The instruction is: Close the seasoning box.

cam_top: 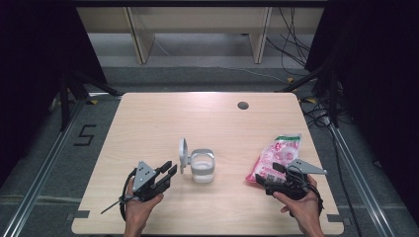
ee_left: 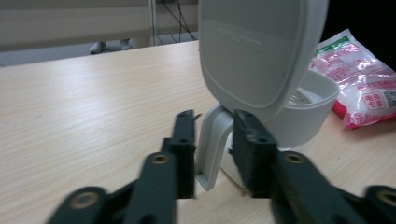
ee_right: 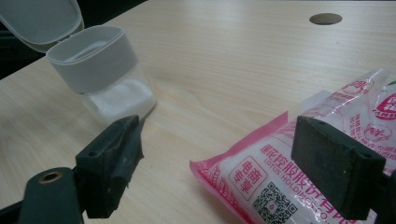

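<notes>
Steadying the open-lidded container by its handle while the bag waits to be picked up.

The container [cam_top: 202, 166] stands mid-counter [cam_top: 148, 123], lid [ee_left: 259, 46] flipped upright, white grains low inside. Its handle [ee_left: 212, 149] sits between the jaws of the left hand-held gripper [ee_left: 215, 149], which look closed onto it; keep that grip level so the container doesn't tip. The right hand-held gripper [ee_right: 224, 163] stands wide open over the near corner of the pink bag [ee_right: 299, 172], well right of the container; it should close squarely on the plastic, not the loose edge.
</notes>
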A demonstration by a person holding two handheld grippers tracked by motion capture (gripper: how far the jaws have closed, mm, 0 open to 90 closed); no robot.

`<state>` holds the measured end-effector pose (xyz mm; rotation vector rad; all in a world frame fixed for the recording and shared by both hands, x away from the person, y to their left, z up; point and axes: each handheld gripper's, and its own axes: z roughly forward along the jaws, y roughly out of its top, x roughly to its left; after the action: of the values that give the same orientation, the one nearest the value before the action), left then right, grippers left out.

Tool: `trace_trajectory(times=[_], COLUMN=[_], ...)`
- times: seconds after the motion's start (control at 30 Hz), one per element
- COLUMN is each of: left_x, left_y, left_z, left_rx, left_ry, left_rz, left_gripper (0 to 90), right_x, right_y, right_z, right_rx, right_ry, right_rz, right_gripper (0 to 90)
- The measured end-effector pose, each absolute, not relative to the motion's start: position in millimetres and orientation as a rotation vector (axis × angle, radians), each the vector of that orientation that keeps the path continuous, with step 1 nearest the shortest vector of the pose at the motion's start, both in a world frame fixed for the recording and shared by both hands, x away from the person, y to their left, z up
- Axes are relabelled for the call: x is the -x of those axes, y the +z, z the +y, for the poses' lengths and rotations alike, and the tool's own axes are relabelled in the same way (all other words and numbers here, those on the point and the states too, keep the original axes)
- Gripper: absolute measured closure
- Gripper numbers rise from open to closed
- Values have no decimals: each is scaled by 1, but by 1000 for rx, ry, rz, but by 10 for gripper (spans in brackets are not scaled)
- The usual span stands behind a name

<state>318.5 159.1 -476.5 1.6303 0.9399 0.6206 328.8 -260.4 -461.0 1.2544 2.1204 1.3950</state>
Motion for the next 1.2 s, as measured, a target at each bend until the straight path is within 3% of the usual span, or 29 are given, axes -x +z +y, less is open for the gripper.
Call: trace_trajectory(times=[0.1, 0.23, 1.2], left_x=[-320, -323, -329], left_y=[-474, -469, -454], left_z=[160, 159, 142], left_rx=[-1636, -1627, -1648], left_ry=[627, 640, 618], left_rz=[928, 908, 838], left_gripper=[839, 890, 891], right_x=[-328, -328, -322], right_y=[-460, -460, -460], right_z=[-259, -258, -251], right_rx=[-1264, -1241, -1197], right_ry=[1399, 1440, 1423], right_rz=[2113, 2112, 2149], right_gripper=[181, 187, 194])
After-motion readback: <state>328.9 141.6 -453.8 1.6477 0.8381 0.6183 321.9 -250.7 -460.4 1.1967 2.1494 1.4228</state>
